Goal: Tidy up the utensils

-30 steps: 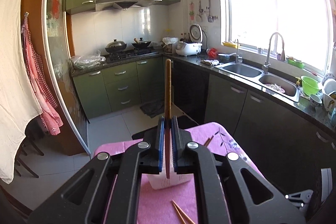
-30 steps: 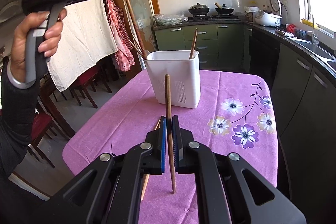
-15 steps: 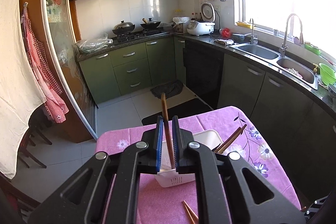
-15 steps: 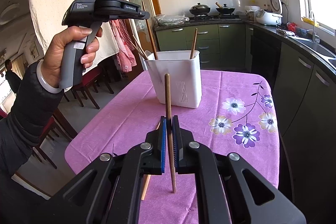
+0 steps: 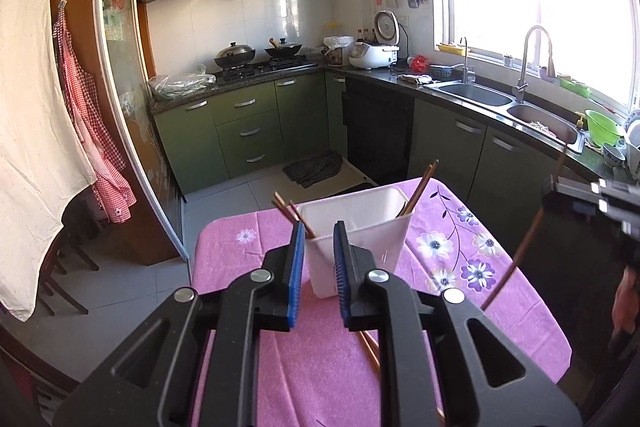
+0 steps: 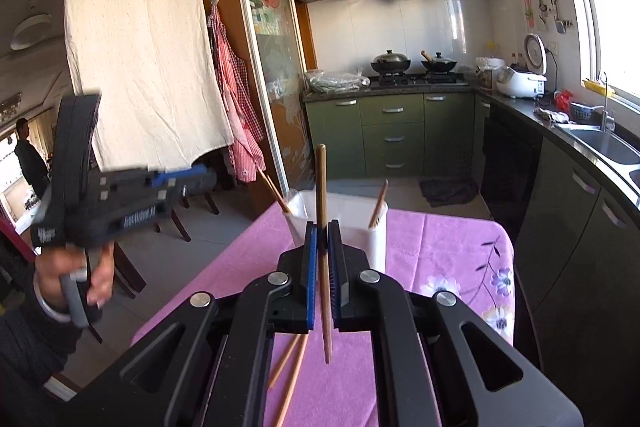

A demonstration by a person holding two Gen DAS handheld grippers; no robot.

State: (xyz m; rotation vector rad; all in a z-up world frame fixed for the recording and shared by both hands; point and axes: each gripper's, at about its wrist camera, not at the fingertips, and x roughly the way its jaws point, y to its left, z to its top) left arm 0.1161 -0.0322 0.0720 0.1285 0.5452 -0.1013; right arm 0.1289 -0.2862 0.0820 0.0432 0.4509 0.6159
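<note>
Status, L to R:

- Left claw [image 5: 317,259]: jaws have just been opening, now a narrow gap with nothing between them. It sits just in front of the white utensil holder [image 5: 360,227], near side. Its load looks delivered.
- Holder stands toward the far edge of the worktop [image 5: 248,251] (pink floral cloth), roughly mid-width. Inside: chopsticks leaning out over the left rim [image 5: 290,213], looks like 2-3, count unclear; one more pair leaning at the right rim [image 5: 420,187]. Those count as done.
- Loose chopsticks on the cloth [image 6: 294,371] near the front edge, at least 2, partly hidden under the claws. Not yet sorted.
- Right claw [image 6: 323,259]: clamped on a single wooden chopstick [image 6: 322,211], held near upright, lower tip clear above the cloth. In the left wrist view the same stick hangs off the worktop's right side, well apart from the holder, so not yet dropped in.

Est: roughly half to two-thirds done. Left to do: right claw carries its stick over the holder rim and releases; then the loose sticks at the front edge get picked up. Can't tell if more utensils lie out of frame.
</note>
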